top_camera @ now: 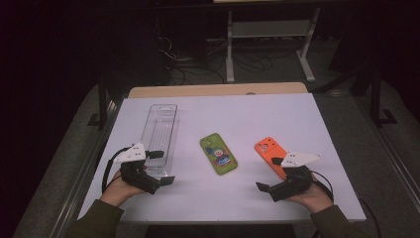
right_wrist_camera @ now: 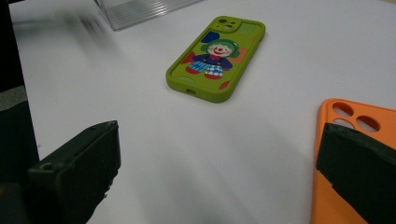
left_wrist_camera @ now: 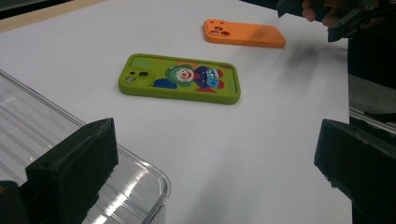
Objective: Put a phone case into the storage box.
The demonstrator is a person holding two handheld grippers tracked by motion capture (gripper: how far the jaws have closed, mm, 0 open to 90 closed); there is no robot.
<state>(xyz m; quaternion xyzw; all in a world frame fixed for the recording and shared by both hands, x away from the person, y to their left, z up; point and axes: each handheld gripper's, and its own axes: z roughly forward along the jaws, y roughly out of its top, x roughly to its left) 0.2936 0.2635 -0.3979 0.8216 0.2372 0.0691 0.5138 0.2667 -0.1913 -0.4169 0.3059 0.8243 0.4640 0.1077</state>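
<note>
Clear tray [top_camera: 159, 131] left – green case [top_camera: 218, 154] between – orange case [top_camera: 268, 150].

the white table top [top_camera: 223, 188] is evenly lit from above against a dark room, glare streaks the clear tray [left_wrist_camera: 135, 196], and motion blur smears both gripper views' far corners.

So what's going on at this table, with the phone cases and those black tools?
A person holds a two-fingered tool in each hand over a white table. The left gripper hovers by the near end of a clear plastic tray; the right gripper hovers beside an orange phone case. A green phone case with a clown picture lies between them. Both sets of fingers are wide open, holding nothing.
</note>
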